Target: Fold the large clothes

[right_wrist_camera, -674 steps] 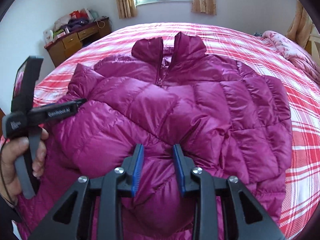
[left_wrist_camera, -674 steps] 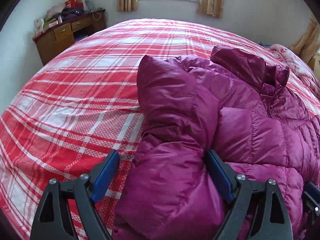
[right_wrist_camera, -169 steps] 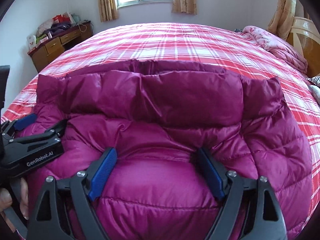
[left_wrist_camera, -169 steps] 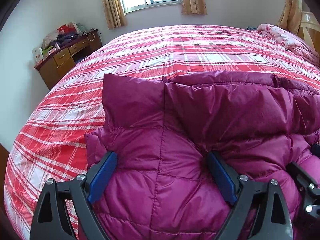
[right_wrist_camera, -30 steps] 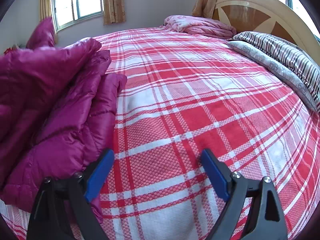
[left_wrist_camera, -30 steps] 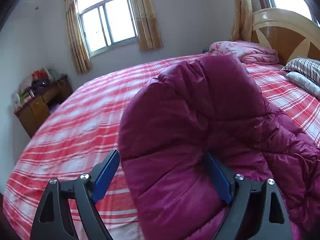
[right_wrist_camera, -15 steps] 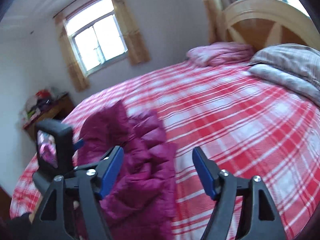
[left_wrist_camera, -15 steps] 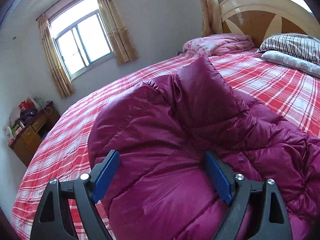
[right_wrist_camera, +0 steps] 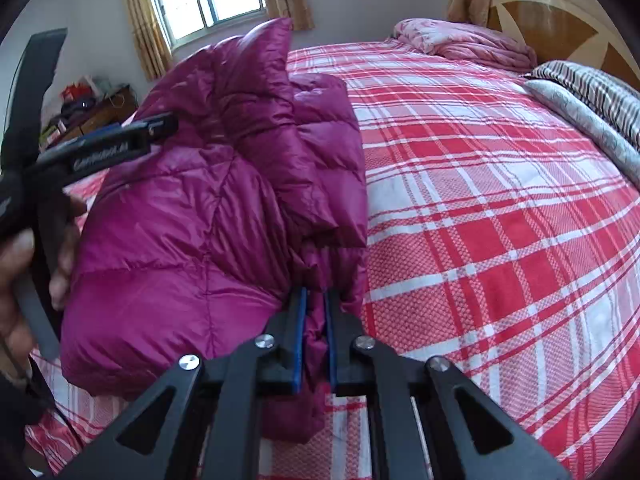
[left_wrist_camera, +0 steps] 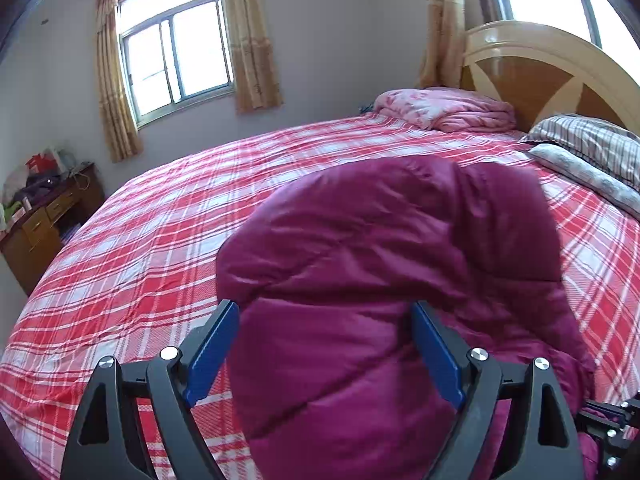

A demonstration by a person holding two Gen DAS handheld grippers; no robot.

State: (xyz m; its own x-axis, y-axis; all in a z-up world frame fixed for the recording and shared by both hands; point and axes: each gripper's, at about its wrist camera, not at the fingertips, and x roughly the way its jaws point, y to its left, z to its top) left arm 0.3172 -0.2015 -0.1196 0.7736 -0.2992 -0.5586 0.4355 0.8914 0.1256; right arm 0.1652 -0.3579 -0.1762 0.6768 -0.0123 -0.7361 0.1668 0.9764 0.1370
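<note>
A magenta puffer jacket (left_wrist_camera: pixel 392 264) lies bunched and folded on the red plaid bed (left_wrist_camera: pixel 152 240). My left gripper (left_wrist_camera: pixel 324 344) has its jaws wide apart around a thick bulge of the jacket. In the right wrist view the jacket (right_wrist_camera: pixel 208 200) lies at the left. My right gripper (right_wrist_camera: pixel 315 320) is shut on a thin fold at the jacket's right lower edge. The left gripper (right_wrist_camera: pixel 120 140) shows there too, at the jacket's left side, held by a hand.
A wooden headboard (left_wrist_camera: pixel 536 76), a folded pink quilt (left_wrist_camera: pixel 444 108) and striped pillows (left_wrist_camera: pixel 592 148) are at the bed's far right. A cluttered wooden dresser (left_wrist_camera: pixel 40 216) stands at the left wall under a curtained window (left_wrist_camera: pixel 176 56). Bare plaid bedcover (right_wrist_camera: pixel 500 220) lies right of the jacket.
My right gripper was open over the bed and is now shut on the jacket's edge. The left gripper still straddles the jacket, which has shifted and bulged up between its jaws.
</note>
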